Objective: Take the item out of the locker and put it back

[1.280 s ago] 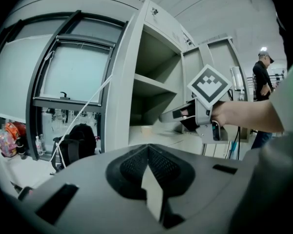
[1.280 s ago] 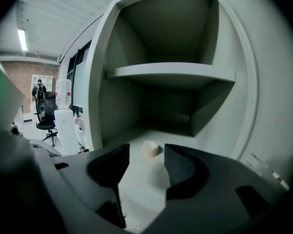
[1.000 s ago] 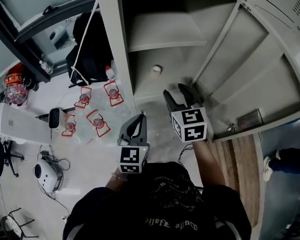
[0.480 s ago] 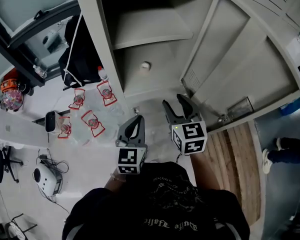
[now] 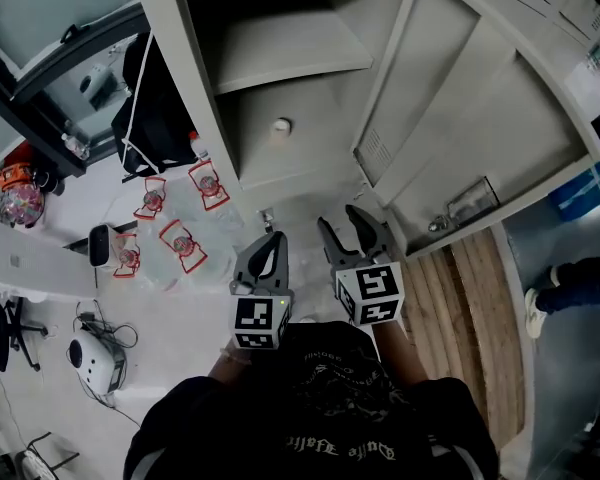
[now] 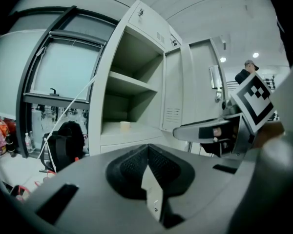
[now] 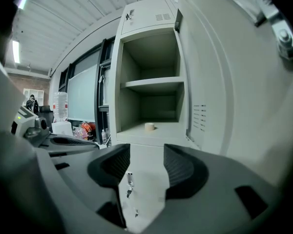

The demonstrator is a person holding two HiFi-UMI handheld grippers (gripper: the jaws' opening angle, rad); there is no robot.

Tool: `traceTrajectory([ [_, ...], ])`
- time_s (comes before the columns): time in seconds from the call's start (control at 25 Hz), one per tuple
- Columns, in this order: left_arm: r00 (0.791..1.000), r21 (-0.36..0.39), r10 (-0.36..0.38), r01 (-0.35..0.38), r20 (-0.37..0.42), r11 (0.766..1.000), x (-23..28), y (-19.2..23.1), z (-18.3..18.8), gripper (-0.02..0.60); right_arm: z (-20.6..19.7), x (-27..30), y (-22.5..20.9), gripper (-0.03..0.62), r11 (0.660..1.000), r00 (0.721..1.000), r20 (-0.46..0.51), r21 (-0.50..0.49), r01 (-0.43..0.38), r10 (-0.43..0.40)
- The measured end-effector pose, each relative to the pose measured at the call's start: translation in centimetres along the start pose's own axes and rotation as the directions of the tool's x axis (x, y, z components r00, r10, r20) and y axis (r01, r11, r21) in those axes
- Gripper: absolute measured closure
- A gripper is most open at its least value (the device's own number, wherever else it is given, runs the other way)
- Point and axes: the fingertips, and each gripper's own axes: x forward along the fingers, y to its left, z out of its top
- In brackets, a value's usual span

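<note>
A small pale round item (image 5: 281,125) sits on the lower compartment floor of the open grey locker (image 5: 290,163); it also shows in the left gripper view as the item (image 6: 125,125) and in the right gripper view as the item (image 7: 150,126). My left gripper (image 5: 269,253) is shut and empty, held out in front of the locker. My right gripper (image 5: 345,230) stands open with nothing between its jaws, also well short of the locker opening. The locker door (image 5: 470,118) is swung wide open to the right.
A shelf (image 5: 280,53) divides the locker above the item. On the floor to the left lie red-framed bottles (image 5: 170,233), a black bag (image 5: 155,118) and a white device (image 5: 85,353). Wooden flooring (image 5: 485,298) lies under the door.
Both grippers have drawn back from the locker, the right one most, pulling out of the opening. The item stays on the locker floor.
</note>
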Motion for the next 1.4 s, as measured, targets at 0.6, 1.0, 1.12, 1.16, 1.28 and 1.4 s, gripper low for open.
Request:
traceTrajectory([
  [0.6,1.000,-0.002,0.006,-0.006,0.001,1.000,-0.5,-0.3,-0.4,0.574,-2.4,-2.0,0.6,0.401,0.998,0.999,-0.023,0.056,0.034,-0.033],
  [1.0,1.000,-0.005,0.019,-0.019,0.000,1.000,-0.3,0.1,-0.4,0.574,-1.8,-2.3,-0.2,0.577,0.994,0.997,0.012,0.079,0.073,-0.074],
  [1.12,1.000,-0.001,0.019,-0.019,-0.007,1.000,-0.2,0.3,-0.5,0.574,-1.4,-2.0,-0.2,0.586,0.995,0.998,0.027,0.078,0.061,-0.063],
  [1.16,1.000,-0.001,0.020,-0.020,-0.005,1.000,-0.1,0.4,-0.4,0.574,-1.3,-1.9,-0.2,0.588,0.995,0.998,0.030,0.074,0.059,-0.062],
  [1.28,1.000,-0.006,0.027,-0.027,0.004,1.000,0.0,0.6,-0.1,0.574,-1.3,-1.7,-0.3,0.589,0.996,0.998,0.032,0.066,0.061,-0.063],
  [1.4,0.999,-0.009,0.033,-0.033,0.006,0.999,0.1,0.8,-0.1,0.574,-1.4,-1.4,-0.2,0.589,0.997,0.998,0.026,0.049,0.061,-0.063],
])
